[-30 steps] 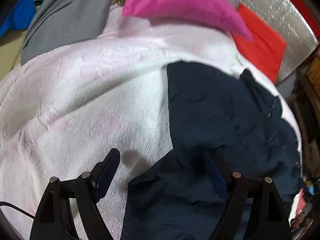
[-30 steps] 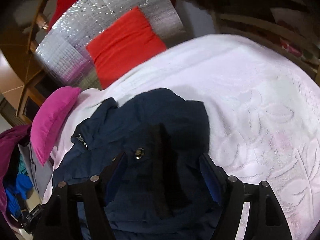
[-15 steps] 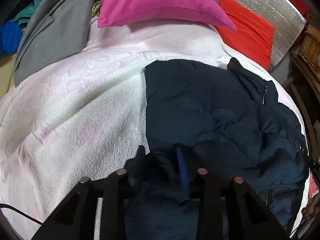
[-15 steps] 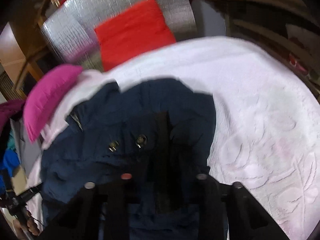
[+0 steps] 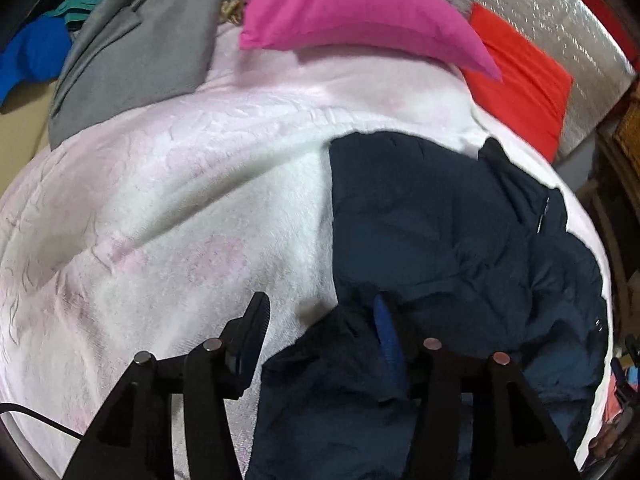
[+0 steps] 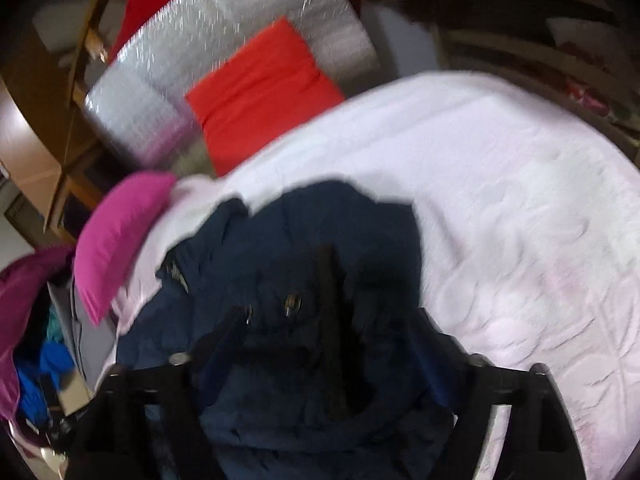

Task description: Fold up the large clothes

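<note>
A dark navy padded jacket (image 5: 440,232) lies crumpled on a white and pale pink blanket (image 5: 180,220). It also shows in the right wrist view (image 6: 312,248), with metal snaps and a dark front strip. My left gripper (image 5: 320,320) is open over the jacket's near edge; its left finger is over the blanket and its right finger is against the fabric. My right gripper (image 6: 324,332) is open over the jacket's middle, and this view is blurred by motion.
A magenta pillow (image 5: 352,12) and a red cushion (image 5: 520,80) lie at the far end against a silver foil panel (image 6: 224,52). A grey garment (image 5: 132,52) and blue and teal clothes (image 5: 36,52) lie at the left. Wooden furniture (image 6: 520,52) stands beyond the bed.
Both grippers were open a second ago, closed to a narrow gap on the jacket half a second ago, and are open again. Both views shifted and the jacket fabric has been rearranged slightly.
</note>
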`<state>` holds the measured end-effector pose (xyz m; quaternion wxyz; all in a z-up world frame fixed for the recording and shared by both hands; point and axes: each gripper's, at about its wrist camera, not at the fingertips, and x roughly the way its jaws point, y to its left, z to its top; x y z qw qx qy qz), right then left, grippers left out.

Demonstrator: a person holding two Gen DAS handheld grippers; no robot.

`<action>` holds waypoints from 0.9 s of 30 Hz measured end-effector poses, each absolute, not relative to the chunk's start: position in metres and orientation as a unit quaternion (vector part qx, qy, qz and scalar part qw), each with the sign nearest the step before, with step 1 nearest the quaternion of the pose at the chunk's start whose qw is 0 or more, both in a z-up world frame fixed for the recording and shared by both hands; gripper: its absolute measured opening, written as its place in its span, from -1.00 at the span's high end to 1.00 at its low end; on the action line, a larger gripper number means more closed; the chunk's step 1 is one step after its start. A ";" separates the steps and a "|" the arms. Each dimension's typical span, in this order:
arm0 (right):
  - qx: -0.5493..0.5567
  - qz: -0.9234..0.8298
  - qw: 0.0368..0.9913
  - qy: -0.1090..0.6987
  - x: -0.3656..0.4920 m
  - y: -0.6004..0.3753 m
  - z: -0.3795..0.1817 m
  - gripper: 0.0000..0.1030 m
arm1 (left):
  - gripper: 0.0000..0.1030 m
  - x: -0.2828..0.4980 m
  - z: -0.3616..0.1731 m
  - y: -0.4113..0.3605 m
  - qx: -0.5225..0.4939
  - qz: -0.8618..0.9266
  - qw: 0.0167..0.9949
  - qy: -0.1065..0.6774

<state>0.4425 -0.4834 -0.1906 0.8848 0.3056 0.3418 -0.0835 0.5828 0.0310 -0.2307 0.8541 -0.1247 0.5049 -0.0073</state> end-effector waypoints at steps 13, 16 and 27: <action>0.314 -0.082 0.852 0.410 0.466 -0.468 -0.224 -0.54 | -0.43 0.586 -0.242 0.015 -0.074 -0.016 0.852 0.518; 0.249 -0.095 0.879 0.395 0.465 -0.451 -0.206 -0.41 | -0.43 0.586 -0.241 0.017 -0.075 -0.015 0.852 0.518; 0.196 -0.146 0.882 0.403 0.458 -0.433 -0.199 -0.39 | -0.43 0.574 -0.221 0.023 -0.071 -0.014 0.864 0.498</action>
